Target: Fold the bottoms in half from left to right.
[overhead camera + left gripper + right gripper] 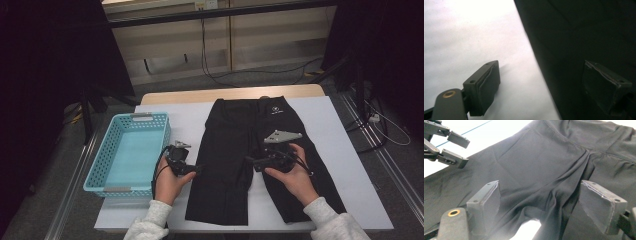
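Note:
A pair of black shorts (230,135) lies flat on a white sheet (345,165), waistband at the far side and legs toward me. My left gripper (196,169) is open at the outer edge of the shorts' left leg. In its own view, one jaw is over the sheet (474,37) and the other over the black cloth (586,37), with nothing pinched in the left gripper (544,87). My right gripper (250,161) is open and points left at the crotch. Its jaws straddle the inner seam folds of the shorts (536,162) without pressing on them, right gripper (541,205). The left gripper (461,151) shows beyond.
A light blue plastic basket (95,172) stands at the table's left edge beside my left hand, with nothing in it. The wooden table edge (230,94) runs along the back. Cables (220,75) lie on the floor beyond, and dark stands flank both sides.

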`<state>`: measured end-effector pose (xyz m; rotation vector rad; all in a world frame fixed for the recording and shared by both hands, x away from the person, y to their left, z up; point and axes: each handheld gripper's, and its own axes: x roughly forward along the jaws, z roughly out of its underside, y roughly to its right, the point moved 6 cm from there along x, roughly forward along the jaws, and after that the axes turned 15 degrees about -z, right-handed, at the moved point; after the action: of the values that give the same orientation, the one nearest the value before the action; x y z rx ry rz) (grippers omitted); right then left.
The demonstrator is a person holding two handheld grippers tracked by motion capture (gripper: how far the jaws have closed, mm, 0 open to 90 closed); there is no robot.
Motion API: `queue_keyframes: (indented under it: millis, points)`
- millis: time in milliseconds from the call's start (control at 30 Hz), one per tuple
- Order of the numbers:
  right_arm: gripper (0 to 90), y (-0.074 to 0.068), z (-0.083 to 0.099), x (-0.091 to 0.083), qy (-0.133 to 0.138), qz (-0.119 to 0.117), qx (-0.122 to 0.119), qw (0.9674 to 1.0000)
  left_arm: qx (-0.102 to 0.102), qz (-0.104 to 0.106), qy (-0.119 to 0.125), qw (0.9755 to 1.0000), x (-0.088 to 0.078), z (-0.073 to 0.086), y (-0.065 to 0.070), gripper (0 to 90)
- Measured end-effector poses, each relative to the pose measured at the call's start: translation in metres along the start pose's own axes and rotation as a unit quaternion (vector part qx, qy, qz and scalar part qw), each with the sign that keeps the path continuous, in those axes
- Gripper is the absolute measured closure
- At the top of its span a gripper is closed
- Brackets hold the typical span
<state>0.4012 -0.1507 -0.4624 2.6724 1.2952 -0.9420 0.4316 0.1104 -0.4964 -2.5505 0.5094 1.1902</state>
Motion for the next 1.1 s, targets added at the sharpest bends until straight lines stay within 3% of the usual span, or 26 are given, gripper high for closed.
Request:
queue_keyframes:
  millis: [200, 300, 533, 600, 800, 1100]
  points:
    - [17.6, 0.001, 0.000, -0.001, 0.001, 0.002, 0.003, 1.0000, 0.005, -0.013, 0.004, 0.9999, -0.001, 0.003, 0.002, 17.1]
    - [17.6, 0.001, 0.000, -0.002, 0.002, 0.003, 0.002, 1.0000, -0.006, -0.011, 0.000, 0.9999, -0.005, 0.005, 0.003, 22.2]
    - [17.6, 0.001, 0.001, -0.002, 0.001, 0.003, 0.002, 1.0000, 0.011, -0.023, 0.002, 0.9997, -0.010, 0.012, 0.010, 26.2]
    - [17.6, 0.000, 0.001, -0.001, 0.000, 0.003, 0.000, 1.0000, 0.007, -0.029, 0.000, 0.9995, -0.012, 0.012, 0.012, 28.5]
    - [17.6, 0.000, 0.000, 0.001, -0.002, 0.003, -0.003, 1.0000, 0.002, -0.026, -0.006, 0.9996, -0.018, 0.016, 0.015, 40.5]
    - [17.6, -0.002, -0.001, 0.005, -0.005, 0.001, -0.008, 1.0000, 0.000, -0.022, -0.016, 0.9996, -0.022, 0.018, 0.020, 50.4]
